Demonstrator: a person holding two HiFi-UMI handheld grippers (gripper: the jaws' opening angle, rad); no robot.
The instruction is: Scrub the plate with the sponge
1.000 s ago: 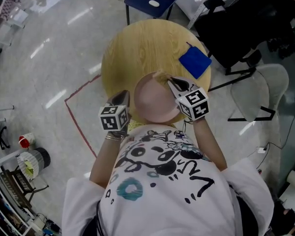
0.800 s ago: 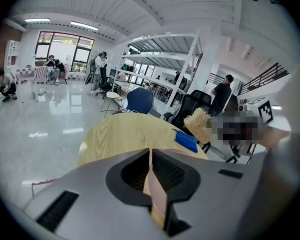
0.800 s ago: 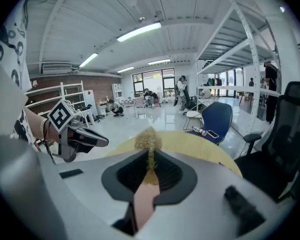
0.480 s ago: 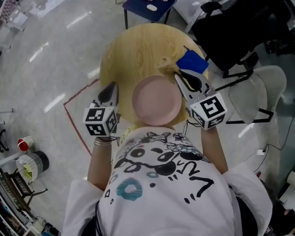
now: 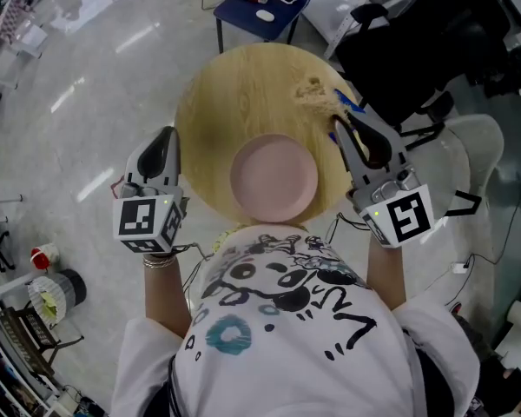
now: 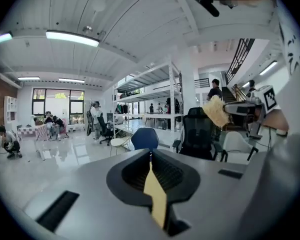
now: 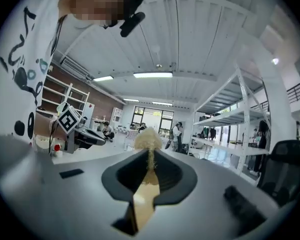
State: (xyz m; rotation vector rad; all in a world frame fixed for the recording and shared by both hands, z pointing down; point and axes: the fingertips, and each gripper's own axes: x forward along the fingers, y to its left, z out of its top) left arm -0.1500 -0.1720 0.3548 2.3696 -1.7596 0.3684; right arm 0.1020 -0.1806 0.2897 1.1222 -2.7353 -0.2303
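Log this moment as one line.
left gripper: shut, empty, clear of plate | right gripper: shut on sponge, clear of plate | plate: flat on table, untouched | scrubbing: not under way

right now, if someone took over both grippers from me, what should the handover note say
Left gripper: jaws together, empty, out past the left edge of the table.
Right gripper: shut on the sponge, held over the table's far right side, apart from the plate.
Plate: flat on the table at the near edge, with neither gripper on it.
Done: the sponge is in the grip. The plate shows no visible dirt, but I cannot tell whether scrubbing is finished.
Left: if it needs more, bring the sponge down onto the plate and scrub, probably steadying the rim with the left gripper.
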